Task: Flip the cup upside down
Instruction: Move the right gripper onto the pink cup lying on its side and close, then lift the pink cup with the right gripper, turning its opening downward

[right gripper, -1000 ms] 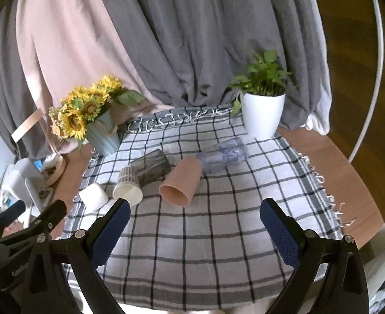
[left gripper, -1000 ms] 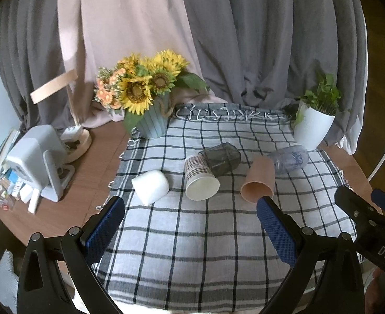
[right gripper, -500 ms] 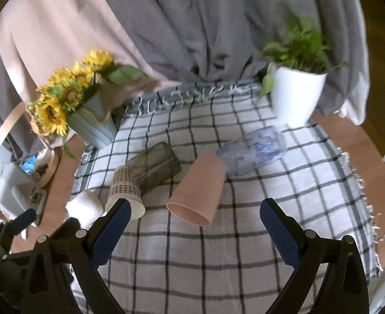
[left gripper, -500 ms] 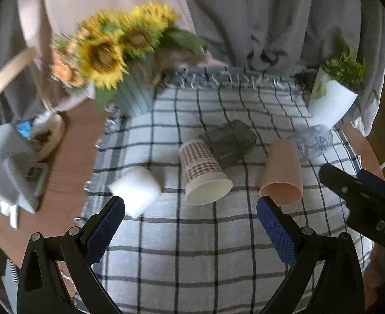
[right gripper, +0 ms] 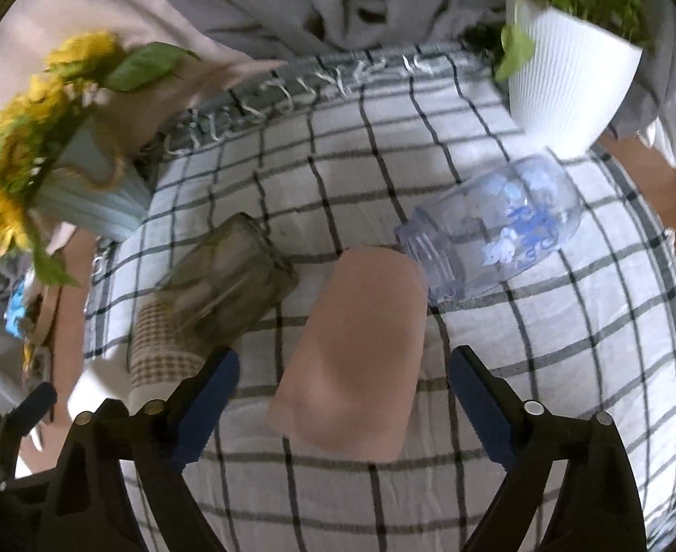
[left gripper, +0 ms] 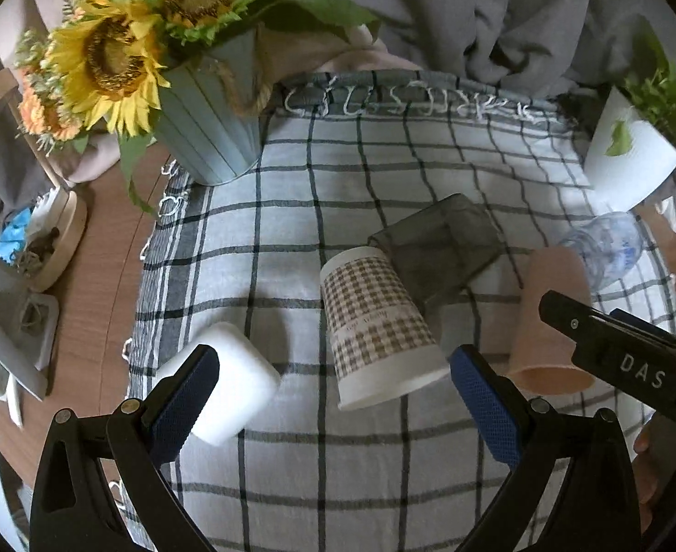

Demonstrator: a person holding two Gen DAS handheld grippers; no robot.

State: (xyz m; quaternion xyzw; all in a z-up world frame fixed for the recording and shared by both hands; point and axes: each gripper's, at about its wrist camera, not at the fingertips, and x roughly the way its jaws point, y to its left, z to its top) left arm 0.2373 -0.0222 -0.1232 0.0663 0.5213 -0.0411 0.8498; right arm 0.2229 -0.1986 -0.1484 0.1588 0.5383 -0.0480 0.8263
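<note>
Right wrist view had the right tongs (right gripper: 340, 395) spread wide and empty, the pink cup (right gripper: 352, 349) lying on its side on the checked cloth (right gripper: 568, 345) directly ahead between their tips, mouth toward them, long axis running away and slightly right. The right tongs were judged nearer to it. Only this view showed the clear jar (right gripper: 494, 234) touching the cup's far end. Left wrist view showed the left tongs (left gripper: 333, 395) likewise spread, facing the checked paper cup (left gripper: 375, 326), white cup (left gripper: 227, 386) beside their left tip.
</note>
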